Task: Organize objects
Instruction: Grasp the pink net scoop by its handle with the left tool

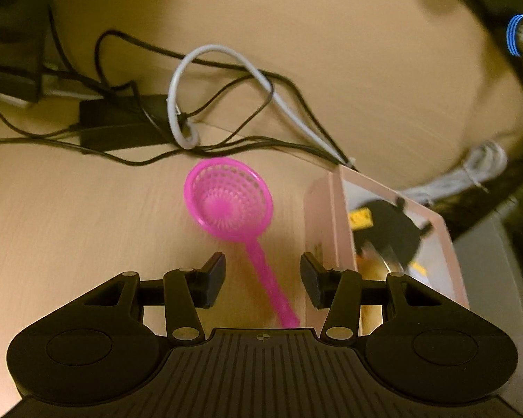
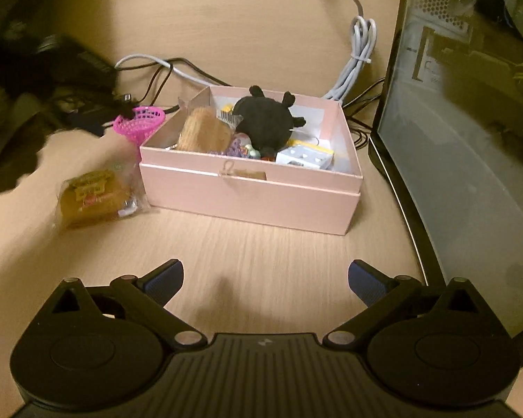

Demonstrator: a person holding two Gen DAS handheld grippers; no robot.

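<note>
Between my left gripper's [image 1: 263,280] fingers lies the thin handle of the pink toy strainer [image 1: 230,202]. The fingers are spread apart, one on each side of the handle, and I can't tell if they touch it yet. The strainer lies on the wooden table [image 1: 69,209], just beside the pink box [image 1: 322,216]. I think the step now is to grab the strainer and put it in the box. To do it well, I should go down low, keep the handle in the middle, then squeeze slowly so the thin stick does not slip out or flip. My right gripper [image 2: 265,280] holds nothing; its fingers are wide open over bare table in front of the box. A wrapped snack [image 2: 94,198] waits beside the box too. Black cables [image 1: 129,69] lie behind.
</note>
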